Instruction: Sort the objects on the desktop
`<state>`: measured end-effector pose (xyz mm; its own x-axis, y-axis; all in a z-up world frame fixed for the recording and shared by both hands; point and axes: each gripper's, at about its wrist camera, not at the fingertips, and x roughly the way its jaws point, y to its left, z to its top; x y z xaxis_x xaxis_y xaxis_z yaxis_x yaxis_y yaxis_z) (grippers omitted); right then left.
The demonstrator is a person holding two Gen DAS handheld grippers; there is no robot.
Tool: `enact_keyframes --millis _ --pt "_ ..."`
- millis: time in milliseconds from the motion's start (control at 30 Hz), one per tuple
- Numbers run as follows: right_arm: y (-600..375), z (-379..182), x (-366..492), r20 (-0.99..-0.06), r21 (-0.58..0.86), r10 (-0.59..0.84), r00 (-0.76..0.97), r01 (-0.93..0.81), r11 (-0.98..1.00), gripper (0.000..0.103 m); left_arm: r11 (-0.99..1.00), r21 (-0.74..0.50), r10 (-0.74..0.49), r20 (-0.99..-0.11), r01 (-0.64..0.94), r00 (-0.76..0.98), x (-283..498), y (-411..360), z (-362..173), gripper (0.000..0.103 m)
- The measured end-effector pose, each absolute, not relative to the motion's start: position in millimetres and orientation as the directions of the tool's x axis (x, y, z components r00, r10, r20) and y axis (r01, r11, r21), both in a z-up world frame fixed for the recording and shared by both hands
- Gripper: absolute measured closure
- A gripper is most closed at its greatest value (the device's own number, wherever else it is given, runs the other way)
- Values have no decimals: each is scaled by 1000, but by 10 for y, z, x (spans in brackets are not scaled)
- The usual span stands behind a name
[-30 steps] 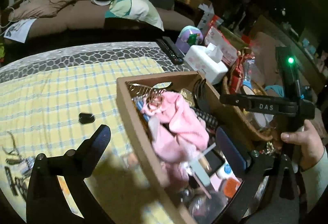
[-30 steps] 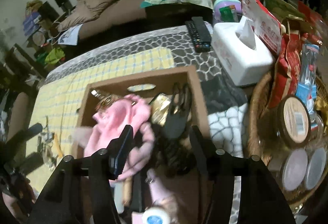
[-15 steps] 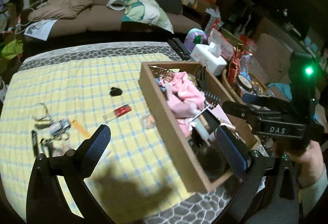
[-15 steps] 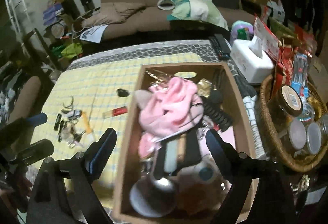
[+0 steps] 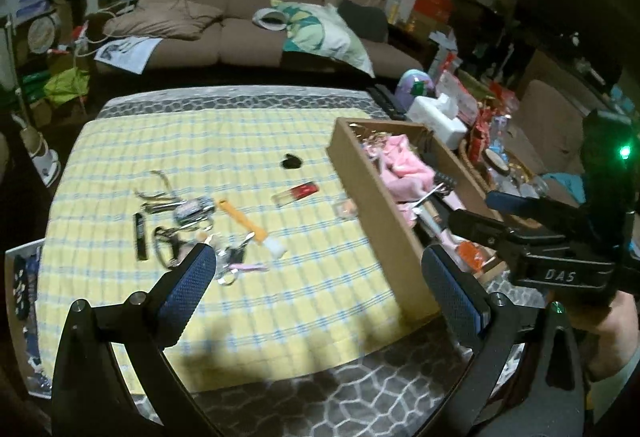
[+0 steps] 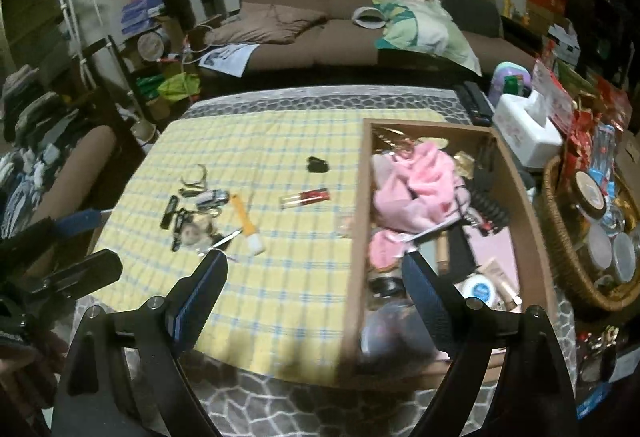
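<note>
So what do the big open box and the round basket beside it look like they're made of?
The box looks like plain brown cardboard: matte, flat thin walls, raw tan edges. The basket looks like woven wicker or rattan, brown with ribbed plaited strands along its rim, though the exact fibre can't be told.

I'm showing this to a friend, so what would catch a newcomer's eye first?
Probably the brown cardboard box crammed with clutter, a fluffy pink cloth piled on top, at the right of the yellow checked tablecloth. Next, the scatter of small tools at the cloth's left.
</note>
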<state>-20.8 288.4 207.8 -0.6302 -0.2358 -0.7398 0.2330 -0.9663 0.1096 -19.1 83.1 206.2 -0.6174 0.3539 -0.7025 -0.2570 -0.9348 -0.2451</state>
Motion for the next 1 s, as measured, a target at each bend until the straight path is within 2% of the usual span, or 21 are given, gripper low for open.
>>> enact_keyframes --millis 200,467,667,1000 --pt "2554 1857 -130 -742 141 -265 -615 244 -960 11 -965 -194 262 -735 -176 -625 -129 484 1742 0" --pt "2179 1216 -130 -755 122 -237 -611 224 -967 11 -990 -119 141 -797 -76 -587 -164 171 909 0" --pt "2068 681 -213 -791 114 -201 -578 184 -976 11 -992 -120 118 -816 -33 -565 -247 60 445 0" --pt "1919 120 -292 -818 43 -133 -559 171 -984 10 -997 -70 66 -838 -13 -541 -372 22 74 0"
